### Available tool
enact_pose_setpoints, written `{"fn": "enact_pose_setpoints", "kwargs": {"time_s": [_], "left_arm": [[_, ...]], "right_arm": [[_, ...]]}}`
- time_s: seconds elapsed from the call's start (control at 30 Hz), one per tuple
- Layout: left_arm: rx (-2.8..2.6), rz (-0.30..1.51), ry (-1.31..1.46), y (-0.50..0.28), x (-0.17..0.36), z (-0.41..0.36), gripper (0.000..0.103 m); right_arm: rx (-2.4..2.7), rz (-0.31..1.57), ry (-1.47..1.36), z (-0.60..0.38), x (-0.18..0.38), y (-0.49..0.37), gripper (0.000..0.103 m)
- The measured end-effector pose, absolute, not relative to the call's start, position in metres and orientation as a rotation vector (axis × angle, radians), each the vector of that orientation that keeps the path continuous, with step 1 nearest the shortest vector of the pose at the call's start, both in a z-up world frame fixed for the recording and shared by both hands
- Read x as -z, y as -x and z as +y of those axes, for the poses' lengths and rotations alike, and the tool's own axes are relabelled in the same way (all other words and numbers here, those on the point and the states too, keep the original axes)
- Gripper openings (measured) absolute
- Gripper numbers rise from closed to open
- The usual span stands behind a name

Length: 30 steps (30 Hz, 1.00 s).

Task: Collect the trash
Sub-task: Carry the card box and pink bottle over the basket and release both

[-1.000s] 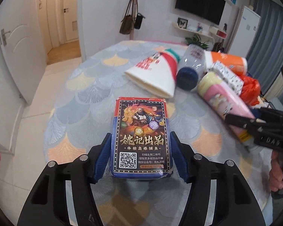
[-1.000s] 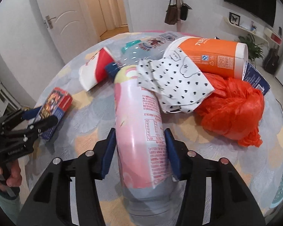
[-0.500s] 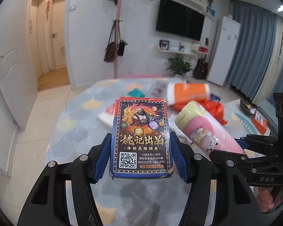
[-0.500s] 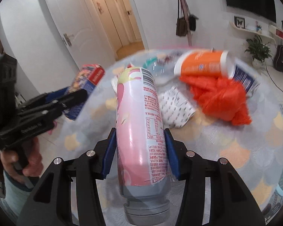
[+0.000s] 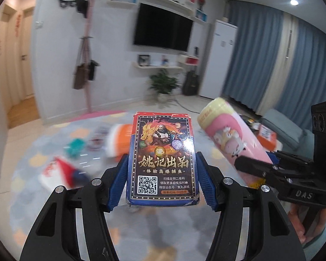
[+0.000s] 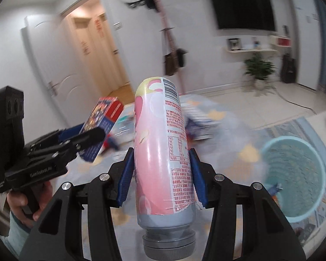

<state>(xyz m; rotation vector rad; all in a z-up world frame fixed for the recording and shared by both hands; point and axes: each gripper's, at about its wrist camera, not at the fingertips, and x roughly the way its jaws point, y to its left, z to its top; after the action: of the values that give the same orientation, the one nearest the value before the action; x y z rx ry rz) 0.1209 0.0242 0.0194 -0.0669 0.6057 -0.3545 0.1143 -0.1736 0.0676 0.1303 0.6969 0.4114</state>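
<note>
Left gripper (image 5: 162,182) clamps the card box (image 5: 162,158); only the right view shows the blue basket (image 6: 293,174).

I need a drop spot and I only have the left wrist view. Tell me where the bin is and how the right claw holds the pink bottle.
Observer: A light blue bin stands on the floor, low at the right of the right wrist view.
Operator: Say what is in it.
Observer: One small blue scrap shows by its left wall; the rest is too blurred to tell.
Operator: Now the bottle.
Observer: The right claw is shut on the pink bottle at its lower half, with the grey cap pointing back toward the camera.
</note>
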Motion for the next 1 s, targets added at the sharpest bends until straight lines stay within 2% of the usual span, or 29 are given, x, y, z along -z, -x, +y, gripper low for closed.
{"fn": "enact_pose_setpoints", "kwargs": {"time_s": [0.23, 0.47, 0.77, 1.0], "left_arm": [[0.472, 0.658, 0.031, -0.153, -0.009, -0.046, 0.058], [0.569, 0.753, -0.010, -0.190, 0.017, -0.122, 0.058], [0.642, 0.914, -0.088, -0.217, 0.068, -0.194, 0.058], [0.674, 1.001, -0.095, -0.223, 0.094, -0.217, 0.058]], "right_arm": [[-0.249, 0.726, -0.281, -0.258, -0.043, -0.136, 0.046], [-0.062, 0.843, -0.423, -0.331, 0.014, -0.151, 0.046], [0.064, 0.978, -0.495, -0.376, 0.091, -0.160, 0.045], [0.097, 0.993, -0.475, -0.388, 0.105, -0.163, 0.045]]}}
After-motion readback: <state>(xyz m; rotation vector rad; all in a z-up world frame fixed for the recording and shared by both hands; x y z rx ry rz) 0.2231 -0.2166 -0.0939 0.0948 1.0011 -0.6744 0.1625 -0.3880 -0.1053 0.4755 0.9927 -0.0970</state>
